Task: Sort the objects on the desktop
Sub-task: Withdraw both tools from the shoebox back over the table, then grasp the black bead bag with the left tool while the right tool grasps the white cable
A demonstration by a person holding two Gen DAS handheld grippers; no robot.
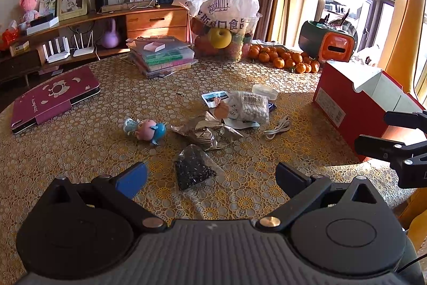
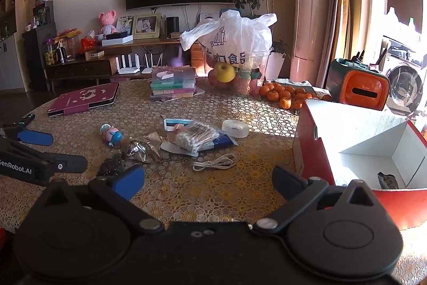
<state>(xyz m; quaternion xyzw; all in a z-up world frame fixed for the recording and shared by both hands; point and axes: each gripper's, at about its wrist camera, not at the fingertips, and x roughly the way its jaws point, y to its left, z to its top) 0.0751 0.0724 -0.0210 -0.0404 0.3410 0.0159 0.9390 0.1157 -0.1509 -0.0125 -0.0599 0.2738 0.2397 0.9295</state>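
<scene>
Nearest the lens, the left gripper [image 1: 210, 178] has its blue-padded jaws spread wide with nothing between them, hovering just above the small clear bag of black beads [image 1: 193, 170], which lies between and slightly beyond the fingertips; I judge that bag the likeliest next pick. The right gripper [image 2: 208, 182] is likewise parted and empty, poised over bare gold-patterned lace tablecloth [image 2: 186, 202], with the coiled white charging cable [image 2: 214, 162] just ahead of it.

Farther out from the left tongs sit crumpled silver foil wrappers [image 1: 205, 131], then a glossy plastic pink-and-blue cartoon figurine [image 1: 145, 128] lying on its side off to the left. Beyond those rests a soft clear pouch of white cotton swabs [image 1: 252, 108] on top of flat printed packets, with a clear roll of tape [image 2: 235, 128] behind.

To the right of both tongs stands the open red cardboard box with white lining [image 2: 360, 130], evidently the collection bin: one dark crumpled item already lies inside, while the loose clutter awaits.
</scene>
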